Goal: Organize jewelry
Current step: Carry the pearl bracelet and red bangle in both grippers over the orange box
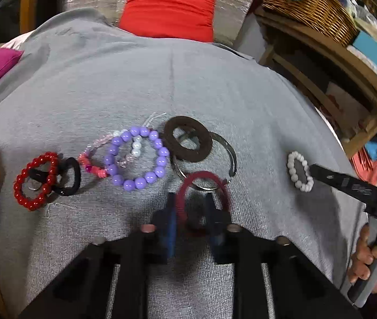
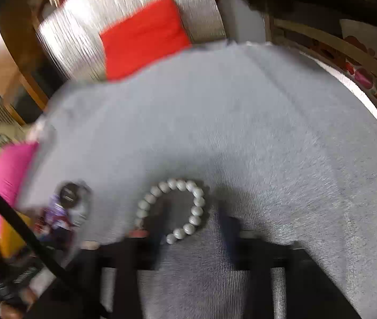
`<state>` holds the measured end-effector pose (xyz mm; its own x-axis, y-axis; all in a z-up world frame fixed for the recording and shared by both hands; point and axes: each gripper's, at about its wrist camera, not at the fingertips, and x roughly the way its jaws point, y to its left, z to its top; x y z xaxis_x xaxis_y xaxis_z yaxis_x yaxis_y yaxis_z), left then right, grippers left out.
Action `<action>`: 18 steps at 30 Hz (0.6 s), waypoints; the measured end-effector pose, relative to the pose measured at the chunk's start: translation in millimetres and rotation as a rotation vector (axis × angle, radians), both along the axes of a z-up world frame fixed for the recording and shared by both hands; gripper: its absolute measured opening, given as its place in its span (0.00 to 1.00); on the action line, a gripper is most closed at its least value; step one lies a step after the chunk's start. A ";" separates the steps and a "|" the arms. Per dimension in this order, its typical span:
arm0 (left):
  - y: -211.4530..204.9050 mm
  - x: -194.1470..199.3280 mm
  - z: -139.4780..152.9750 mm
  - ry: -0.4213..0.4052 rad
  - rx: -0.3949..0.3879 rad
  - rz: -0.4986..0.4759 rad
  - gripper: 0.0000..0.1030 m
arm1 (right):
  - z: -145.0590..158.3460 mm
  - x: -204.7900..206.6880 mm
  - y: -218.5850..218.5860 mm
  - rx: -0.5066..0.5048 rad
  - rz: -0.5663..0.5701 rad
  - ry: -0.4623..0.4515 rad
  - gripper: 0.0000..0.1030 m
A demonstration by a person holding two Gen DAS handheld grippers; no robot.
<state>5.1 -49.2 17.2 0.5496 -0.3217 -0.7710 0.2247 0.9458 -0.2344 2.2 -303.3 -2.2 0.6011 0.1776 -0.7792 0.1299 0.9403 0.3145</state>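
Lying on the grey cloth [image 1: 188,79], the maroon ring bracelet [image 1: 201,186] has the left gripper [image 1: 191,220] at its near arc, one finger inside the loop, jaws narrowly parted; whether they pinch it I cannot tell. Well to the right, the white bead bracelet [image 2: 177,207] rests with the right gripper [image 2: 191,234] straddling its rim, jaws apart. Purple beads [image 1: 135,156] and red beads [image 1: 35,180] lie further left.

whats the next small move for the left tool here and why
Probably close the left tool on the maroon ring and lift it off the grey cloth. The ring's near edge already sits between its fingers, which look a little apart, not pinching. The white bead bracelet lies apart by the right tool.
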 end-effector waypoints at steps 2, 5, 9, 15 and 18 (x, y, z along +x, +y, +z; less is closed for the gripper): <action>-3.5 -0.4 -0.3 -0.003 0.002 -0.020 0.08 | -9.4 6.1 9.0 -0.036 0.008 0.015 0.21; 1.0 -4.4 2.3 0.003 -0.032 -0.036 0.06 | -5.0 9.2 23.7 -0.163 0.033 -0.012 0.10; 8.6 -14.7 12.1 -0.018 -0.034 -0.033 0.05 | 7.4 2.7 28.9 -0.169 0.035 -0.052 0.10; 41.3 -48.0 51.2 -0.093 -0.063 -0.006 0.05 | 39.7 -15.4 30.6 -0.071 0.052 -0.138 0.10; 63.7 -69.6 72.1 -0.135 -0.078 0.032 0.05 | 55.7 -26.3 43.0 -0.043 0.082 -0.184 0.10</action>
<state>-64.4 14.5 89.3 0.6575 -0.3582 -0.6629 0.2289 0.9331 -0.2772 -24.2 -260.3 53.5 0.7192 0.2008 -0.6652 -0.0038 0.9584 0.2853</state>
